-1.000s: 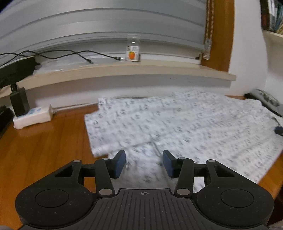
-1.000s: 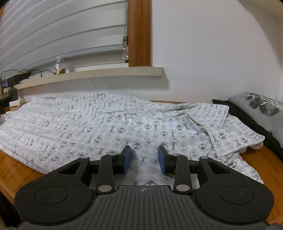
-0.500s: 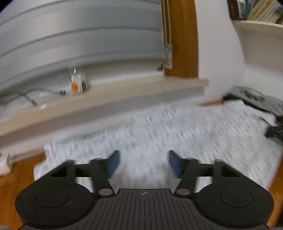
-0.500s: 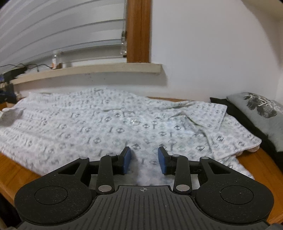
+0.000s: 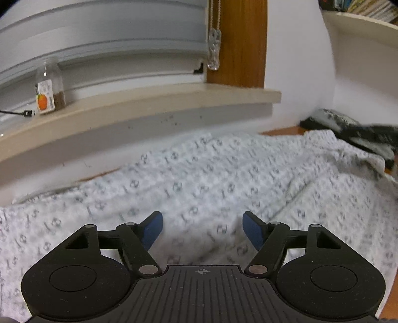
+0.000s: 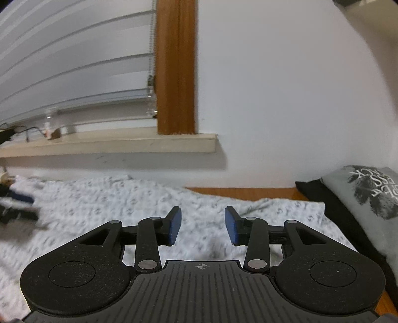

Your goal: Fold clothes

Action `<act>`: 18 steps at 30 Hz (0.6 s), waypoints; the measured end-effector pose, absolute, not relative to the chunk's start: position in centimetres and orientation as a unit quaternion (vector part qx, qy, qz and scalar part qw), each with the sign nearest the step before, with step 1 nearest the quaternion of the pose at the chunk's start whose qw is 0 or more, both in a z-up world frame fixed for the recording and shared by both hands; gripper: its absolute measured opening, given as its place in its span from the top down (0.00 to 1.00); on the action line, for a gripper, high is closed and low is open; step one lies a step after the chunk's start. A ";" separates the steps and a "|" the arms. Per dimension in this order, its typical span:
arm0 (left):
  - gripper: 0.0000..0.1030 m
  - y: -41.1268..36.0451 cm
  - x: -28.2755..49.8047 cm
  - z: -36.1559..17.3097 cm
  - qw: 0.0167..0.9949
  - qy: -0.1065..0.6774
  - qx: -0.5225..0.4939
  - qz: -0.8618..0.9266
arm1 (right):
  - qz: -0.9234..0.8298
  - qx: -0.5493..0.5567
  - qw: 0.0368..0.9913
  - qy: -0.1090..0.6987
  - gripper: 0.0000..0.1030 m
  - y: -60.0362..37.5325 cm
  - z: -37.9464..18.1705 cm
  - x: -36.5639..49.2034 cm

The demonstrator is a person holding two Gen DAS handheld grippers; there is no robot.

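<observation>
A white garment with a small grey print (image 5: 211,179) lies spread flat over the wooden surface below the window sill. My left gripper (image 5: 202,229) hangs low over its middle, open, blue pads wide apart and nothing between them. The same garment (image 6: 112,198) fills the lower half of the right wrist view. My right gripper (image 6: 202,226) is open just above the cloth near its right end, empty. At the far left of the right wrist view a blurred dark shape with blue, the other gripper (image 6: 17,206), rests over the cloth.
A window sill (image 5: 139,104) runs along the back with a small jar (image 5: 48,87) and a cable on it. A brown window post (image 6: 176,67) stands behind. A grey and black printed cushion (image 6: 365,196) lies at the right end. A shelf with books (image 5: 360,15) sits upper right.
Both grippers moved forward and to the right over the garment. The left one opened wider and sits closer to the sill. The right one lifted its view toward the wall.
</observation>
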State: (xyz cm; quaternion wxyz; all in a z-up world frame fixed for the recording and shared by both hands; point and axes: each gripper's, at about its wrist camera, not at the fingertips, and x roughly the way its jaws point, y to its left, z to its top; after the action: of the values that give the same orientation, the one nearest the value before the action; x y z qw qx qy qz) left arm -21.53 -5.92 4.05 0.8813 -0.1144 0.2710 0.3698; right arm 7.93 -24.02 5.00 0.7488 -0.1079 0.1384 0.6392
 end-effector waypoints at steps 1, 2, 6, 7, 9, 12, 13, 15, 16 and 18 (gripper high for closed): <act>0.27 -5.9 -21.6 4.0 0.881 0.270 -0.115 0.371 | 0.643 -0.110 0.745 0.139 0.61 -23.3 5.0 8.0; 0.26 -5.9 -21.6 4.0 0.881 0.269 -0.115 0.372 | 0.649 -0.114 0.739 0.140 0.61 -22.7 5.1 8.1; 0.26 -6.0 -21.8 3.8 0.880 0.267 -0.125 0.372 | 0.663 -0.133 0.714 0.182 0.58 -20.0 3.8 9.0; 0.26 -6.0 -21.9 3.8 0.880 0.268 -0.131 0.371 | 0.665 -0.141 0.708 0.192 0.58 -19.9 3.2 9.1; 0.26 -6.0 -22.1 3.7 0.879 0.270 -0.145 0.366 | 0.671 -0.154 0.693 0.215 0.58 -19.7 2.2 9.3; 0.26 -6.9 -22.5 3.5 0.875 0.276 -0.157 0.366 | 0.678 -0.147 0.685 0.223 0.58 -20.8 2.2 9.3; 0.26 -7.3 -22.7 3.5 0.874 0.277 -0.158 0.367 | 0.679 -0.148 0.684 0.223 0.58 -21.2 2.2 9.2; 0.26 -8.3 -23.1 3.6 0.870 0.273 -0.159 0.378 | 0.681 -0.150 0.681 0.222 0.58 -22.0 2.2 8.9; 0.26 -8.8 -23.4 3.6 0.868 0.271 -0.161 0.384 | 0.682 -0.151 0.680 0.222 0.58 -22.4 2.2 8.7; 0.25 -9.8 -23.8 3.6 0.865 0.271 -0.171 0.386 | 0.684 -0.153 0.678 0.221 0.57 -23.2 2.2 8.4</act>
State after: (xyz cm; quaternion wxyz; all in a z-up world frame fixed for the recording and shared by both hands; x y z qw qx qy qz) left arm -23.85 -9.79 3.62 0.8650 -0.1712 0.2710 0.3860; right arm 8.42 -23.15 2.19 0.6779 -0.1534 0.2213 0.6841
